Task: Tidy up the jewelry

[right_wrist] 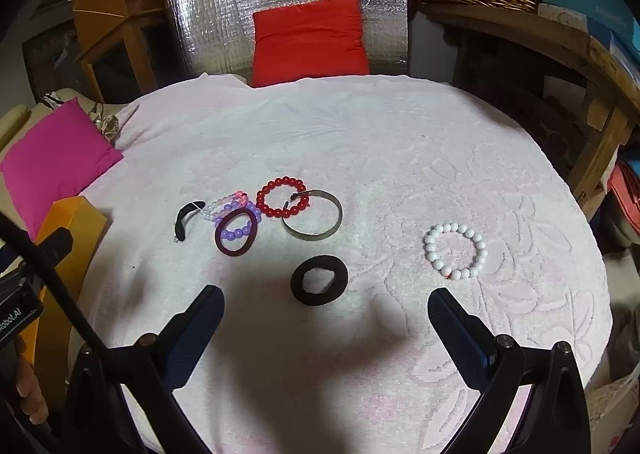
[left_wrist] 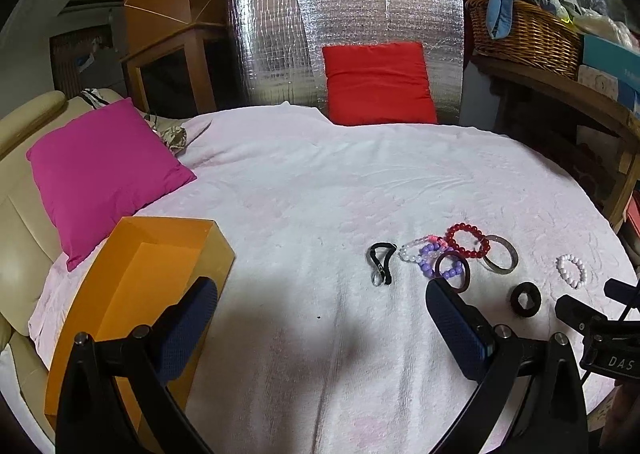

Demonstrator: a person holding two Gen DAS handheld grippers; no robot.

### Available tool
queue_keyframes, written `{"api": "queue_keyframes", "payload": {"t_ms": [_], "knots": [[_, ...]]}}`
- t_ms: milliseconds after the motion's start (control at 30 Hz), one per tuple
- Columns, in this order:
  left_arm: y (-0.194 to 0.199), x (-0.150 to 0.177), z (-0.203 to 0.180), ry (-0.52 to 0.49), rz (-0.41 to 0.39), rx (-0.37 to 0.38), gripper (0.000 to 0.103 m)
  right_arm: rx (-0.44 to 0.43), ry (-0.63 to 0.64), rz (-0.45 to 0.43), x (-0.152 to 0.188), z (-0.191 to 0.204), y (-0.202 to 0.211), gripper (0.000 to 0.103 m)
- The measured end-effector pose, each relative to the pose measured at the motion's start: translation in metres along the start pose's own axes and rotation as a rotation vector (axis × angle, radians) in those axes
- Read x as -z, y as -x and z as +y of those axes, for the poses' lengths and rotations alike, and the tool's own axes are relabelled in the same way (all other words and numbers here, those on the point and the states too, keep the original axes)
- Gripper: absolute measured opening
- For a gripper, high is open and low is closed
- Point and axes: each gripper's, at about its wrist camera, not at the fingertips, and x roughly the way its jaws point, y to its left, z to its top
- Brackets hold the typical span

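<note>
Several pieces of jewelry lie on a pale pink towel (right_wrist: 360, 133): a black clasp (right_wrist: 185, 220), a purple bead bracelet (right_wrist: 240, 219) under a maroon hair tie (right_wrist: 237, 232), a red bead bracelet (right_wrist: 282, 197), a silver bangle (right_wrist: 313, 214), a black scrunchie (right_wrist: 319, 280) and a white bead bracelet (right_wrist: 455, 251). An open orange box (left_wrist: 152, 282) stands at the left. My left gripper (left_wrist: 320, 306) is open and empty, between the box and the jewelry (left_wrist: 452, 258). My right gripper (right_wrist: 326, 312) is open and empty, just short of the scrunchie.
A magenta cushion (left_wrist: 100, 173) lies at the left beyond the box, a red cushion (left_wrist: 378, 83) leans on a silver foil panel (left_wrist: 280, 41) at the back. A wicker basket (left_wrist: 524, 33) sits on a wooden shelf at the right.
</note>
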Motion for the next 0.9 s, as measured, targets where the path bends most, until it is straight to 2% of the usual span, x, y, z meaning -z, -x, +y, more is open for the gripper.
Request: {"api": "queue_keyframes", "payload": {"t_ms": [533,900], "knots": [[-0.003,0.000,-0.009,-0.011,0.010,0.005,0.103,0.002,-0.034,0.001,-0.001,-0.016,0.004,0.103],[-0.008,-0.001,-0.006,-0.004,0.022,0.003,0.103,0.001,-0.020,0.006,-0.009,-0.010,-0.007,0.103]]}}
